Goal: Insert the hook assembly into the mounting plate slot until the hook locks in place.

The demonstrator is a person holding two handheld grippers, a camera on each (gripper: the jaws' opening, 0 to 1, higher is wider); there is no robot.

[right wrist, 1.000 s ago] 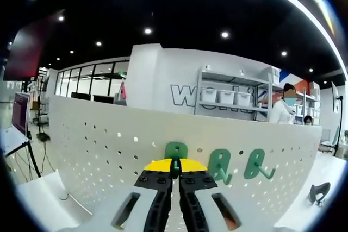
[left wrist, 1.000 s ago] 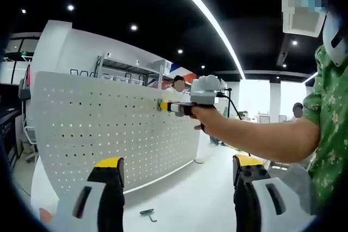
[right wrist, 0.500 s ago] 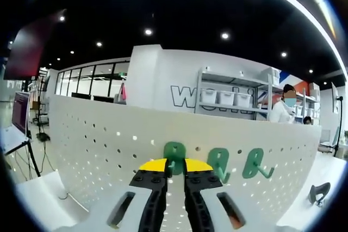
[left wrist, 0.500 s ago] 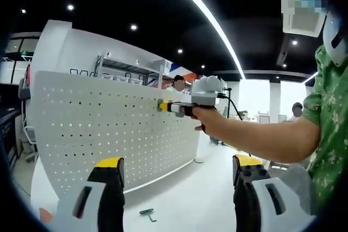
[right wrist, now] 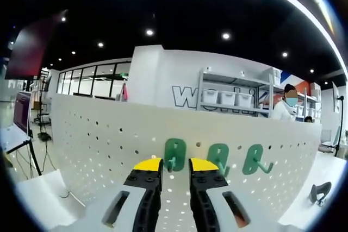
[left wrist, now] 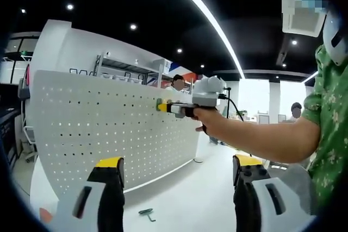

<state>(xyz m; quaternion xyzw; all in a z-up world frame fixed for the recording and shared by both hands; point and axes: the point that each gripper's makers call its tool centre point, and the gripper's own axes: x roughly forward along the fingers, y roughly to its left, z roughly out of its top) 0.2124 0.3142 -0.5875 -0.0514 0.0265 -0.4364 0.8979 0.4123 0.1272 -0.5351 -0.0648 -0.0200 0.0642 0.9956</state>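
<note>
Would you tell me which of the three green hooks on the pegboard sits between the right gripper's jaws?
The leftmost green hook; the middle hook and right hook hang beside the right gripper.

Your left gripper view looks from farther back and off to one side. It faces along the white pegboard [left wrist: 109, 129], which slants away from it, and your arm [left wrist: 255, 134] reaches in from the right with the right gripper [left wrist: 163, 106] up at the board. Your right gripper view sits close to the pegboard [right wrist: 98, 145] and faces it almost straight on, with three green hooks [right wrist: 175, 155] just past its jaws. Both views share the pegboard, the shelf [right wrist: 234, 99] behind it and the ceiling lights [left wrist: 206, 14].
</note>
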